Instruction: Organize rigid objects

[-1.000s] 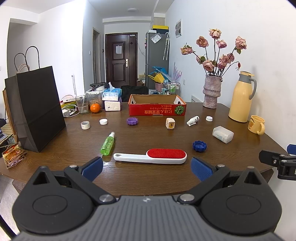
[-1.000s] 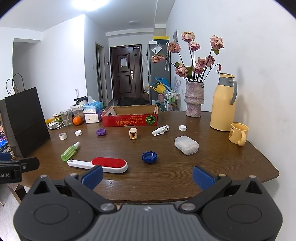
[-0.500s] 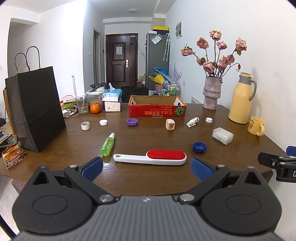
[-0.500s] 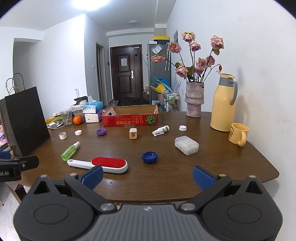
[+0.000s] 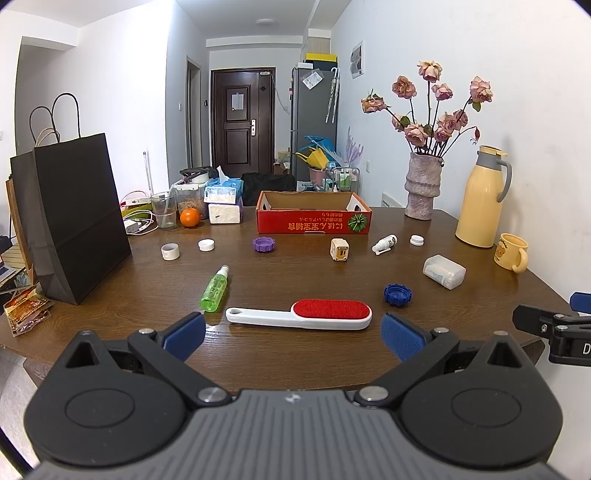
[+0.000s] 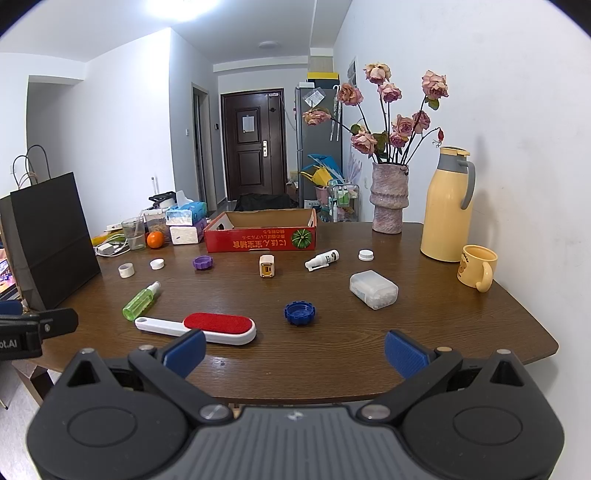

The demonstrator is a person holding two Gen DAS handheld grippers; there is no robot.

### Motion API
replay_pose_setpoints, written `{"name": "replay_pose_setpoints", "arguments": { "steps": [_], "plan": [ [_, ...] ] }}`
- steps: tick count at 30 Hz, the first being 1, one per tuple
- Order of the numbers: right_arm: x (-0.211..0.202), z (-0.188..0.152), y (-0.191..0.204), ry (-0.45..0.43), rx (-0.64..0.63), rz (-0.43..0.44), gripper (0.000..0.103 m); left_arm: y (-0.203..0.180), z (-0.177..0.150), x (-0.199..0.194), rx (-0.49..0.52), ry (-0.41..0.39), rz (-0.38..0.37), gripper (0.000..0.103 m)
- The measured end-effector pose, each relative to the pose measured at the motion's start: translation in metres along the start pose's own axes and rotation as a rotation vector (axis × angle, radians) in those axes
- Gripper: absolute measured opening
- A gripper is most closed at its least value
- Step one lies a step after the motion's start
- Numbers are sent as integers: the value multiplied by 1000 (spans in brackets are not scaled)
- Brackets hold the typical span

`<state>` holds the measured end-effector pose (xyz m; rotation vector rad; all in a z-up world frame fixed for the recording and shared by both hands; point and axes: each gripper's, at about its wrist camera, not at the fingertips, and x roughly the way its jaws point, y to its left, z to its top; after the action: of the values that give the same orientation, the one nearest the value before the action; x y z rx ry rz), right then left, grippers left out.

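Nothing has shifted over the last second: both the left tongs [image 5: 291,332] and right tongs [image 6: 293,350] hover apart and empty (task not begun), lint brush [image 5: 301,316] on the desk [image 5: 295,354] at twelve o'clock of the left pair, red box [image 5: 313,218] far beyond.

Before me: brown wooden table [image 5: 295,362] filling mid-frame. White walls [image 5: 517,92] at right and left. Dark panelled door [image 5: 242,123] at centre top, grey fridge [image 5: 314,122] beside it. Ceiling lamp [image 6: 177,7] glaring upper left.
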<state>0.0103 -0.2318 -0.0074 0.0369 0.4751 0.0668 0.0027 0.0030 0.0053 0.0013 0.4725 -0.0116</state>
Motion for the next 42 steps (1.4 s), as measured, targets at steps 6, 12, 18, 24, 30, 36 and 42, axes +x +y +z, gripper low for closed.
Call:
{"name": "replay_pose_setpoints", "arguments": {
  "steps": [6,12,18,24,30,36,42],
  "plan": [
    [0,0,0,0,0,0,103,0,0,0,0,0,1,103],
    [0,0,0,-1,0,1,103,0,0,0,0,-1,0,103],
    [0,0,0,0,0,0,103,0,0,0,0,-1,0,103],
    [1,-1,3,4,-3,8,103,0,0,-1,0,-2,0,103],
    [8,-2,6,8,-8,29,103,1,3,0,-3,0,7,103],
    [21,0,4,20,-8,50,103,5,9,12,-9,7,15,103],
    [38,1,5,37,-1,65,103,9,7,34,-28,41,15,103]
  ]
}}
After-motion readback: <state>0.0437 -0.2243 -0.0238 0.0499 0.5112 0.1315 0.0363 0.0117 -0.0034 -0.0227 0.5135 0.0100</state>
